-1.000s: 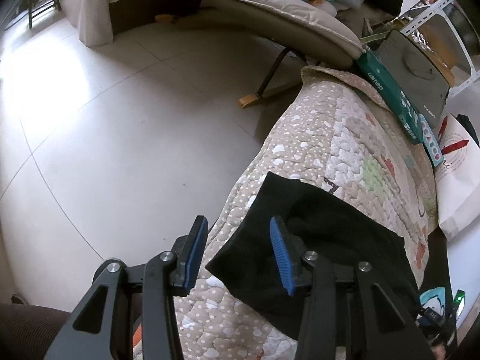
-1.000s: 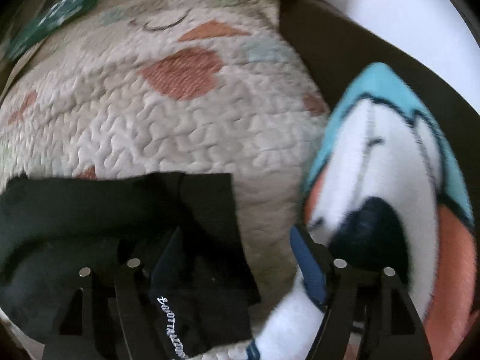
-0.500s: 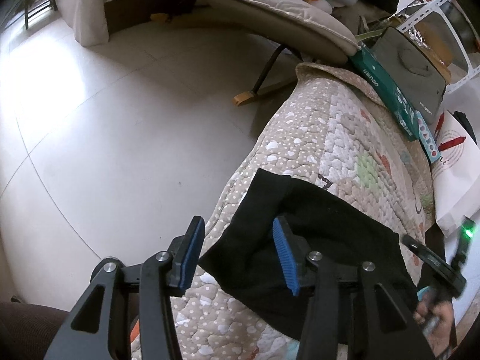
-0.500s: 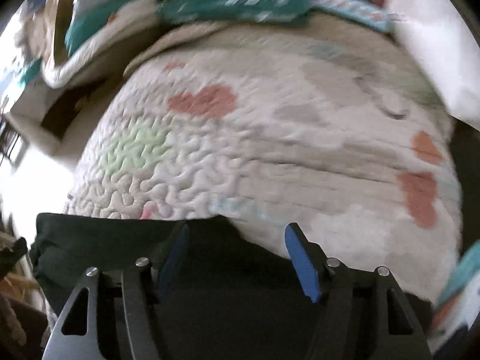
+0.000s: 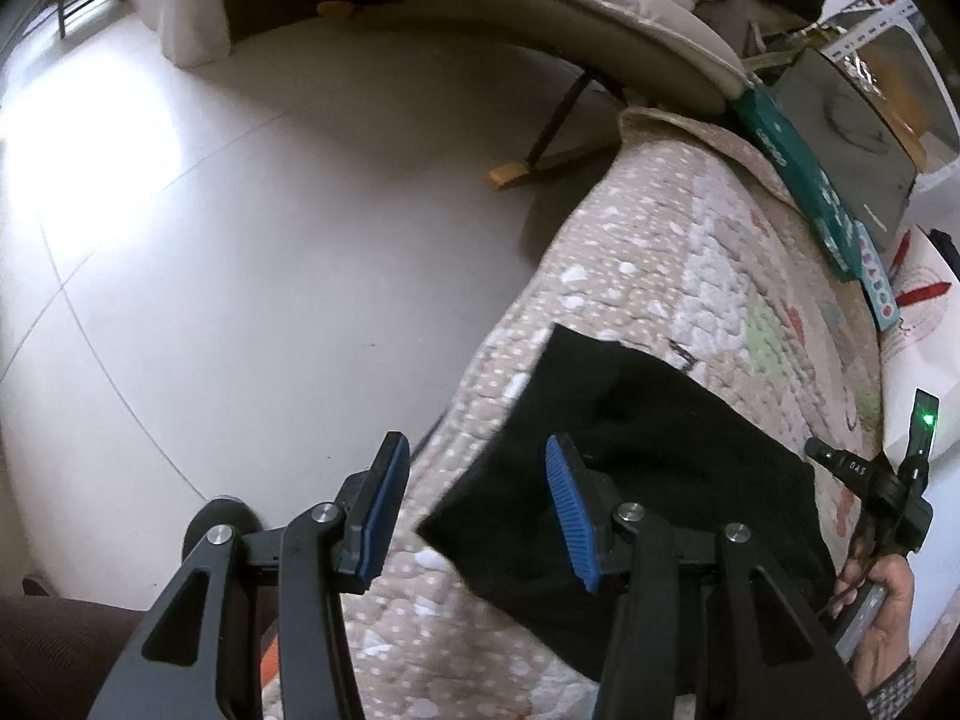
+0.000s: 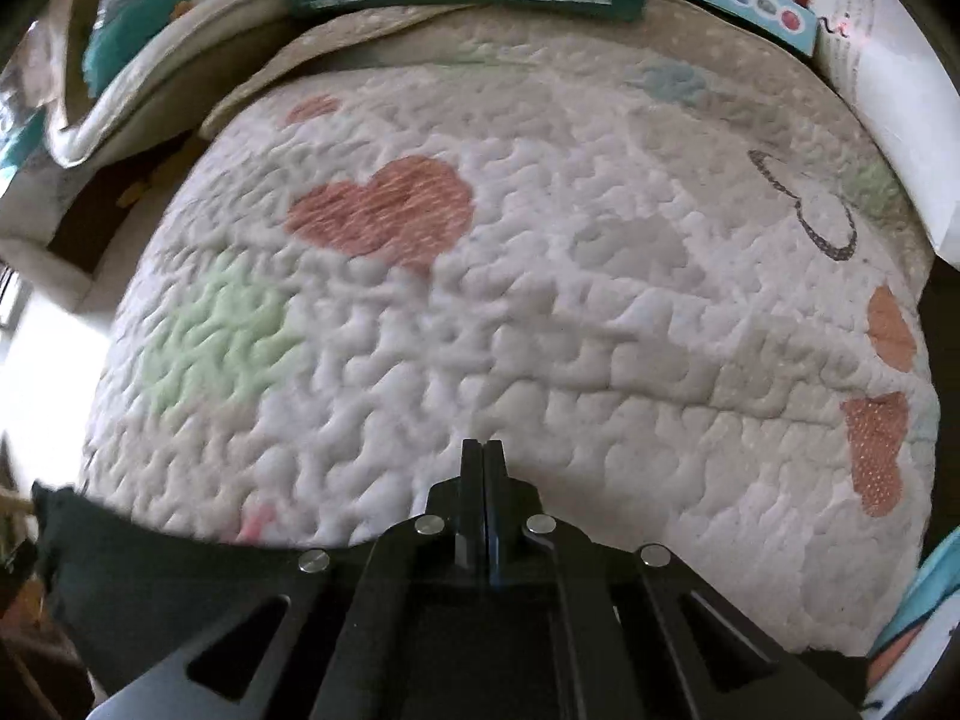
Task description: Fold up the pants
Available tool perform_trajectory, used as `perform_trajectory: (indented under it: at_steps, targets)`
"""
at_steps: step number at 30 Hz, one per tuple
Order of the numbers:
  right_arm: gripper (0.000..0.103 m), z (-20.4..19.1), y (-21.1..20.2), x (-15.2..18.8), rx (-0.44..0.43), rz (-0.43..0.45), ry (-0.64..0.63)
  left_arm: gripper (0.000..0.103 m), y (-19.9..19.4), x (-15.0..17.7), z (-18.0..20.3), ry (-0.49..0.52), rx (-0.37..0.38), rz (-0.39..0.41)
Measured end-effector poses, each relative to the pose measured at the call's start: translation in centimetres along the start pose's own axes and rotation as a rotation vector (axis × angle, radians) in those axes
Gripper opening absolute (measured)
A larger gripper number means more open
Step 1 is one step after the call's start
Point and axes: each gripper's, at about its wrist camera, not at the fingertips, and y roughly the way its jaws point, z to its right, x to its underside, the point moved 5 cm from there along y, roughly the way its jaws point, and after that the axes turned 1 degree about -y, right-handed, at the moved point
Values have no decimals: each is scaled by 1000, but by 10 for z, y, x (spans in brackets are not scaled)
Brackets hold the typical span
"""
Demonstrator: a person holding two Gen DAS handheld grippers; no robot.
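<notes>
Folded black pants [image 5: 660,450] lie on a quilted cover [image 5: 690,252] near its floor-side edge. My left gripper [image 5: 474,510] stands open over the pants' near corner, one blue pad [image 5: 570,516] above the cloth and the other above the quilt's edge. In the right wrist view my right gripper [image 6: 483,450] is shut, its fingers pressed together over bare quilt [image 6: 540,300] with nothing seen between them. The pants [image 6: 150,576] run as a dark band under its body. A hand [image 5: 882,612] holding that gripper shows at the right edge of the left wrist view.
Pale tiled floor [image 5: 240,240] drops off left of the quilt. A lounge chair [image 5: 570,18] stands behind. A green box [image 5: 798,180] and a dark panel [image 5: 852,120] rest at the quilt's far end. A teal plush [image 6: 936,588] lies at the right.
My right gripper swung away from the plush, across the pants, to over the open quilt, and its jaws closed. Its hand came into the left wrist view. The left gripper stayed put.
</notes>
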Motion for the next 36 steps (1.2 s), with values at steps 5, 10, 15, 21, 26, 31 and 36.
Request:
perform_trajectory:
  at_steps: [5, 10, 15, 21, 26, 31, 36]
  targets:
    - [8, -1, -21, 0, -8, 39, 3, 46, -11, -7, -29, -23, -54, 33]
    - [72, -48, -56, -2, -99, 111, -86, 46, -29, -16, -65, -157, -72, 67]
    - [72, -126, -74, 2, -193, 94, -231, 47, -30, -12, -64, -272, 18, 32]
    - [72, -217, -87, 19, -284, 41, -399, 47, -15, 9, -50, -212, 89, -20]
    - [72, -270, -80, 28, -311, -17, -530, 47, 1, 25, -61, -215, 71, -87]
    - [72, -308, -58, 39, -289, -80, -668, 47, 10, 32, -53, -227, 100, -116]
    - [72, -323, -27, 44, -280, -153, -707, 47, 10, 35, -48, -242, 122, -105]
